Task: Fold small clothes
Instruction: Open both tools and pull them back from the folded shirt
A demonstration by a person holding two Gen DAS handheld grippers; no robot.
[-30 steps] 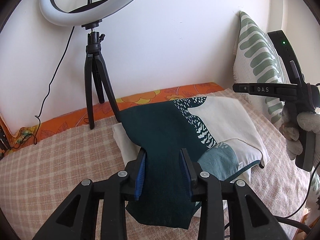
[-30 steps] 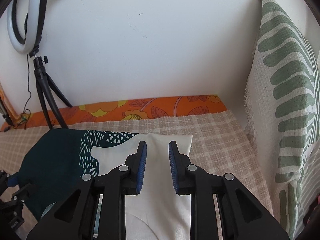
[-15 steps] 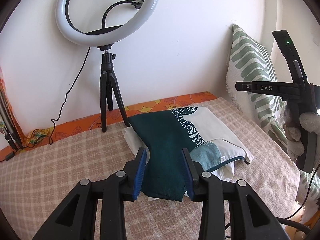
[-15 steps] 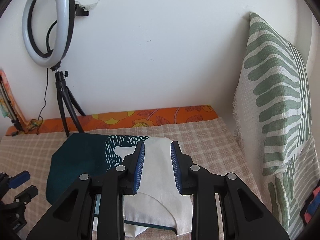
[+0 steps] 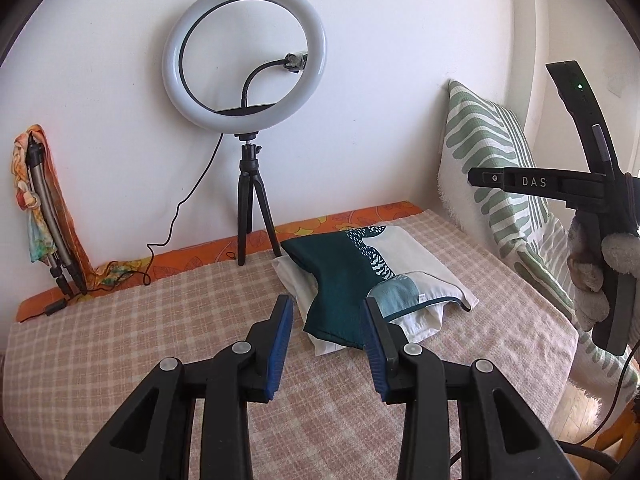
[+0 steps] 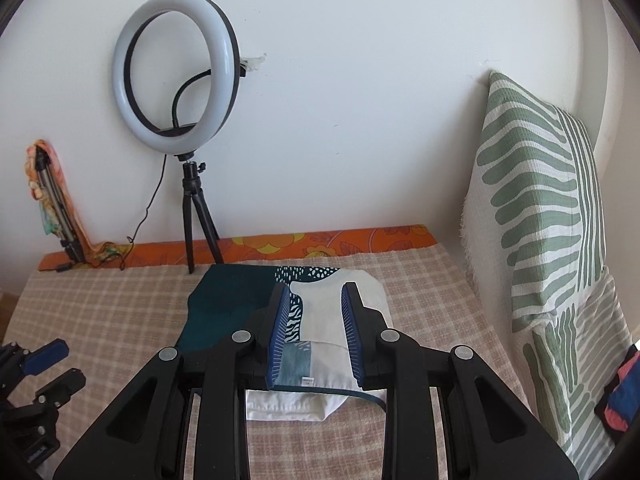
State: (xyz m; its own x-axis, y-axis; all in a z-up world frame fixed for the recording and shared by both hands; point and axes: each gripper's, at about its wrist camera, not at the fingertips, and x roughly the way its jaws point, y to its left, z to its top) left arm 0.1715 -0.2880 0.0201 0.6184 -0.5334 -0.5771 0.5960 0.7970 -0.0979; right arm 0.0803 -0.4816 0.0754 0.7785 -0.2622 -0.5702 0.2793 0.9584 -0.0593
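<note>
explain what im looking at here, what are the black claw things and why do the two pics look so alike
Each picture comes from a camera mounted on a hand-held claw, looking forward along its two blue-padded fingers. One shows the left claw, the other the right claw. A person carries one in each hand; no robot arm is involved. Both look at the same bed with a checked cover, hence the likeness. On it lies a folded garment, dark green and white. Both claws are open, empty, and clear of the cloth. Behind stand a ring light and a striped cushion.
</note>
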